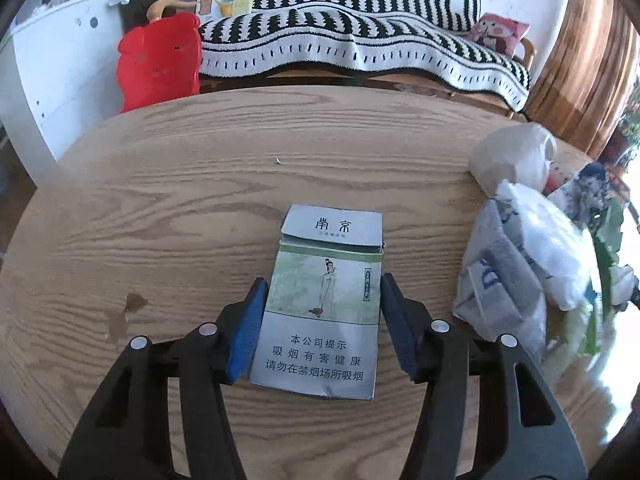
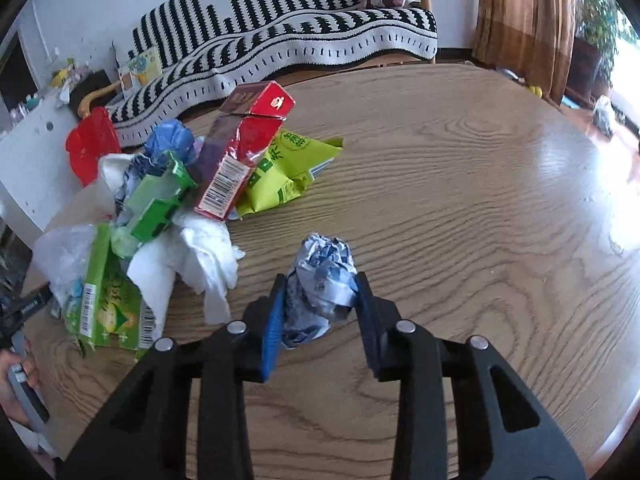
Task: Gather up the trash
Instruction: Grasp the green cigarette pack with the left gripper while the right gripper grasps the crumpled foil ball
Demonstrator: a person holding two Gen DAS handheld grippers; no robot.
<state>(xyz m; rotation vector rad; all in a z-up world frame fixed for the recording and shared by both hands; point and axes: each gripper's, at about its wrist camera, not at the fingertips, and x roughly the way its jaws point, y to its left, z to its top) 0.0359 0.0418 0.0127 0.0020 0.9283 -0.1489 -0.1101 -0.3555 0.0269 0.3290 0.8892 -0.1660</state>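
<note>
While the left tongs straddle a cigarette pack lying flat on the wood surface, the blue pads sit just beside its long edges; whether they actually touch is unclear, so I cannot tell if they grip. Pack lid is flipped open at the far end, warning text at the near end. To the pack's right, a heap of white plastic and printed wrappers sits at the surface edge. Behind the surface: a red bag and a sofa with a black-and-white striped throw.

Right tongs are clamped on a crumpled blue-white paper ball, pads pressed against both sides, ball low over the surface. Left of it, near but apart, lies the trash pile: white tissue, a green box, a red carton tilted on top, a yellow-green bag, and a green packet nearest the edge. Same striped sofa is behind.
</note>
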